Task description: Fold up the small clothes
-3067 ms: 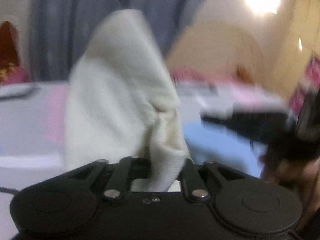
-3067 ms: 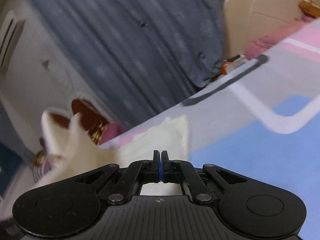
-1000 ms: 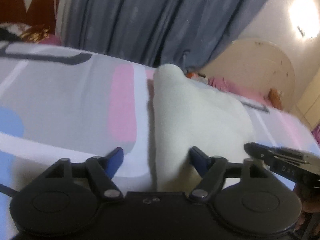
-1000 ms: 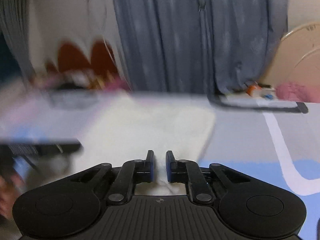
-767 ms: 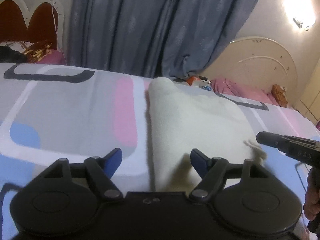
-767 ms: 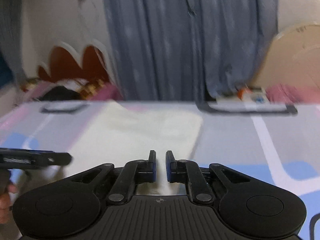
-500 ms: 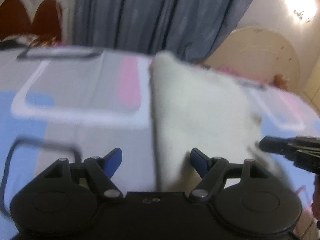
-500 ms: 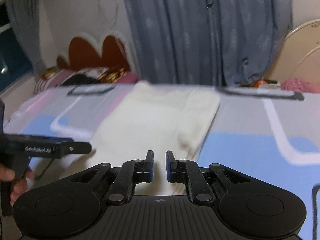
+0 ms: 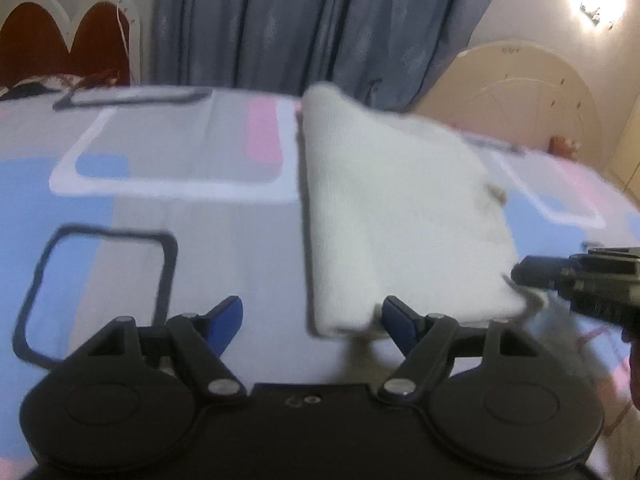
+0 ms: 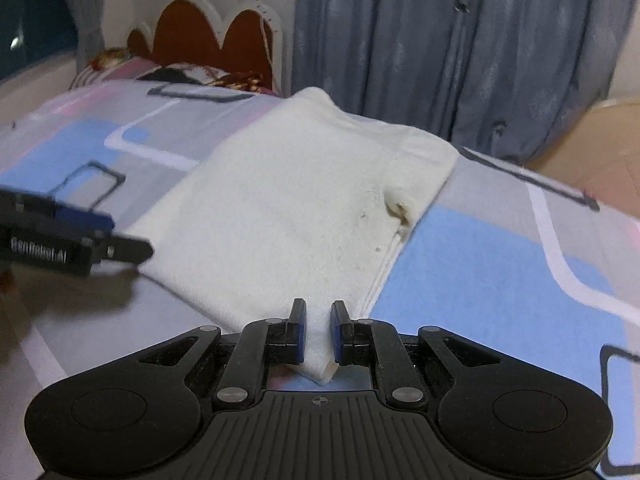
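Note:
A cream white garment (image 9: 392, 208) lies folded flat on the patterned bedsheet (image 9: 168, 160); it also shows in the right wrist view (image 10: 296, 208). My left gripper (image 9: 312, 316) is wide open and empty, with the garment's near left corner between its fingers. My right gripper (image 10: 318, 330) is open by a narrow gap, with the garment's near corner lying between the pads, not pinched. The right gripper also shows at the right edge of the left wrist view (image 9: 576, 280). The left gripper also shows at the left of the right wrist view (image 10: 76, 244).
The bedsheet (image 10: 480, 272) has blue, grey, pink and white shapes. A red and white headboard (image 10: 208, 36) and pillows (image 10: 180, 74) stand at the far end. Blue-grey curtains (image 10: 440, 40) hang behind. A cream headboard (image 9: 520, 92) stands at the back right.
Three seconds ago both grippers held the garment up, shut on it. It now lies flat on the bed, both grippers have let go, and both have drawn back toward its near edge.

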Motion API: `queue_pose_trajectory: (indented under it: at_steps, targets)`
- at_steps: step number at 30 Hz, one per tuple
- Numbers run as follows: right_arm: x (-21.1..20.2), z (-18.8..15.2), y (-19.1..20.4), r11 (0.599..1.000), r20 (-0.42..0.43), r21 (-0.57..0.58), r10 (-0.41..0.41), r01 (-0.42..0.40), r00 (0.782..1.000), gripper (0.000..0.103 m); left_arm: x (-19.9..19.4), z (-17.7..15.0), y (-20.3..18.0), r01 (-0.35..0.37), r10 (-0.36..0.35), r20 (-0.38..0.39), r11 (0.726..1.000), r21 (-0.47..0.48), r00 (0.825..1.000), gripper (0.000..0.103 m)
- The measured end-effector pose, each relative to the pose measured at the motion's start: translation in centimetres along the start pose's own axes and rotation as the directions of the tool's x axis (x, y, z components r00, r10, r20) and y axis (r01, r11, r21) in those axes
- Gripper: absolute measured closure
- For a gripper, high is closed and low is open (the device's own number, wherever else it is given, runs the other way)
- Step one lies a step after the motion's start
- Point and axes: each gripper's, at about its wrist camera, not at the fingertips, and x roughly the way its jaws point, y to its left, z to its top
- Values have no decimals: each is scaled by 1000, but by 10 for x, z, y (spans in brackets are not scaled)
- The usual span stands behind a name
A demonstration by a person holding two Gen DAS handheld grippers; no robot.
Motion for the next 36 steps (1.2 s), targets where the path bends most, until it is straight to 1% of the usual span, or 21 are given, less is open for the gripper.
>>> queue_pose_trajectory:
  at_steps: [1, 2, 3, 4, 7, 8, 9, 10, 13, 15, 17, 18, 19, 21, 23, 26, 29, 31, 33, 34, 36]
  targets:
    - [-7, 5, -9, 998, 37, 61, 1, -3, 999, 87, -2, 6, 2, 7, -7, 28, 1000, 0, 1000, 17]
    - [-11, 9, -20, 993, 68, 115, -8, 0, 998, 63, -3, 11, 3, 10, -10, 48, 1000, 2, 999, 15]
    - [-13, 14, -28, 989, 87, 151, -17, 4, 996, 47, -1, 17, 4, 7, -7, 64, 1000, 3, 998, 15]
    - [-13, 19, -36, 985, 109, 175, -27, 8, 994, 47, 2, 26, 4, 8, -9, 73, 1000, 9, 997, 15]
    - [-2, 38, -40, 986, 140, 158, -83, 61, 987, 48, 17, 49, 2, 2, -5, 91, 1000, 28, 996, 15]
    - [6, 44, -45, 981, 121, 187, -83, 59, 989, 48, 23, 57, 3, 7, -9, 90, 1000, 22, 996, 15]
    - [11, 46, -52, 971, 109, 237, -58, 31, 992, 48, 28, 63, 4, 28, -28, 86, 1000, 7, 996, 15]
    - [18, 48, -63, 951, 103, 310, -32, -2, 994, 48, 33, 66, 5, 40, -40, 73, 999, -3, 997, 17]
    - [32, 47, -86, 894, 80, 444, 16, -50, 997, 48, 41, 69, 3, 74, -73, 30, 997, -27, 997, 22]
    - [38, 44, -98, 838, 84, 535, 69, -104, 994, 48, 39, 63, 2, 105, -104, 39, 994, -27, 994, 20]
    - [42, 37, -114, 763, 90, 631, 111, -143, 990, 47, 48, 62, 1, 92, -92, 1, 995, -25, 996, 20]
    - [46, 31, -120, 721, 96, 669, 152, -177, 984, 47, 54, 62, 3, 98, -99, -26, 994, -39, 995, 20]
    - [49, 29, -124, 690, 102, 694, 190, -206, 977, 47, 61, 64, 7, 121, -124, -51, 990, -70, 991, 20]
    - [58, 25, -130, 660, 104, 717, 215, -222, 971, 48, 71, 66, 16, 158, -169, -75, 978, -138, 983, 16]
    - [62, 29, -133, 652, 120, 720, 221, -238, 968, 47, 81, 67, 23, 170, -189, -95, 970, -174, 977, 17]
    - [68, 35, -131, 655, 134, 714, 221, -249, 966, 47, 89, 72, 25, 192, -214, -99, 962, -192, 972, 17]
    - [71, 41, -123, 671, 132, 697, 225, -251, 966, 47, 94, 76, 30, 223, -253, -100, 943, -247, 962, 21]
    - [72, 40, -123, 681, 135, 686, 227, -257, 964, 47, 97, 78, 31, 227, -261, -99, 937, -265, 960, 23]
    - [75, 41, -121, 690, 141, 676, 221, -258, 965, 48, 98, 79, 27, 206, -237, -99, 945, -253, 966, 24]
    - [75, 40, -120, 703, 141, 664, 214, -253, 967, 48, 98, 79, 24, 194, -223, -98, 951, -242, 970, 25]
    - [74, 40, -114, 752, 120, 621, 187, -221, 975, 54, 97, 79, 11, 164, -185, -99, 968, -187, 978, 39]
